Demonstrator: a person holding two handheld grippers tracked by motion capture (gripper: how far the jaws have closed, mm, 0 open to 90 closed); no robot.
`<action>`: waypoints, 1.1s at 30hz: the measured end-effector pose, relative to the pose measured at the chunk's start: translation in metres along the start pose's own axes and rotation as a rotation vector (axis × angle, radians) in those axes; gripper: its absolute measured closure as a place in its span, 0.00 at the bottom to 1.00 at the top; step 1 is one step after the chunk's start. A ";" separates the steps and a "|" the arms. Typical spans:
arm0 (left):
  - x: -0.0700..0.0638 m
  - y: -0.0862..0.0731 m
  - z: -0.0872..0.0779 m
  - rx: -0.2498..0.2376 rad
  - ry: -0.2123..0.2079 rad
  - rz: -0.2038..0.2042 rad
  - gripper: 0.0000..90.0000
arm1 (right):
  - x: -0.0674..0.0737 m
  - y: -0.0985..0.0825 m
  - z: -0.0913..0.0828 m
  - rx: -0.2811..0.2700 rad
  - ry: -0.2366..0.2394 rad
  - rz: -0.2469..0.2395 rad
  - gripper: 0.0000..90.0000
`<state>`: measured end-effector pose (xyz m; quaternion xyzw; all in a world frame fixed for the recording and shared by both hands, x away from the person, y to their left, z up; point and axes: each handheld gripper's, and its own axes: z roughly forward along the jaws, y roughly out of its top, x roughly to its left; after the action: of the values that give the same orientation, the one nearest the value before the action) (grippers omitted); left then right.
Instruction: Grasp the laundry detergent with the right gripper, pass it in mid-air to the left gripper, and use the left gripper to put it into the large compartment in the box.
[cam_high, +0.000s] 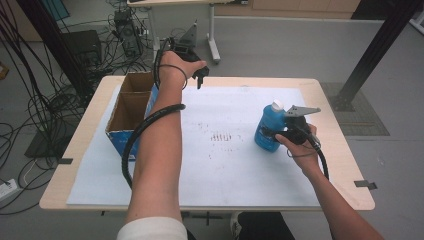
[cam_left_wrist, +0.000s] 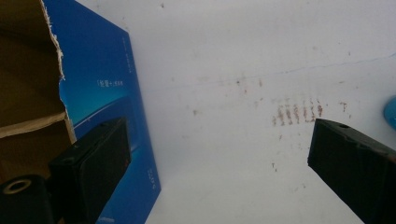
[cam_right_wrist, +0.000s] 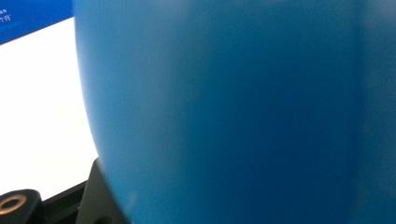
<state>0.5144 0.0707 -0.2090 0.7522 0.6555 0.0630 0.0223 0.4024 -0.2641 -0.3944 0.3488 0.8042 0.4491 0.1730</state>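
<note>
A blue bottle (cam_high: 269, 131) with a white cap stands upright on the white sheet (cam_high: 225, 170) at the right of the table. My right gripper (cam_high: 280, 134) is shut on its lower body from the right side. In the right gripper view the bottle (cam_right_wrist: 233, 107) looms very close, with one black finger (cam_right_wrist: 88, 200) showing at its lower left. My left gripper (cam_high: 200, 75) hangs open in the air over the table's far edge, beside the open cardboard box (cam_high: 131, 111). Nothing lies between the left gripper's (cam_left_wrist: 219, 158) wide-apart jaws; below them are the box's blue side (cam_left_wrist: 102, 93) and the sheet.
The box has a blue outside, a brown inside and a divider across it, and sits at the table's left. Brown smudges (cam_high: 220, 136) mark the middle of the sheet. Cables and equipment (cam_high: 120, 30) lie on the floor behind the table.
</note>
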 end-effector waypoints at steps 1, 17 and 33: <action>0.000 0.000 0.000 -0.002 0.000 -0.002 0.07 | 0.000 0.000 0.000 0.000 0.000 0.000 0.46; 0.002 -0.001 -0.003 -0.004 0.003 -0.001 0.07 | 0.000 0.000 0.000 -0.004 0.000 -0.005 0.47; 0.001 -0.001 -0.005 -0.004 0.008 0.002 0.07 | 0.000 0.000 0.000 -0.003 0.002 -0.001 0.48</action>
<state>0.5133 0.0715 -0.2044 0.7526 0.6546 0.0675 0.0212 0.4026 -0.2645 -0.3946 0.3477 0.8039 0.4504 0.1731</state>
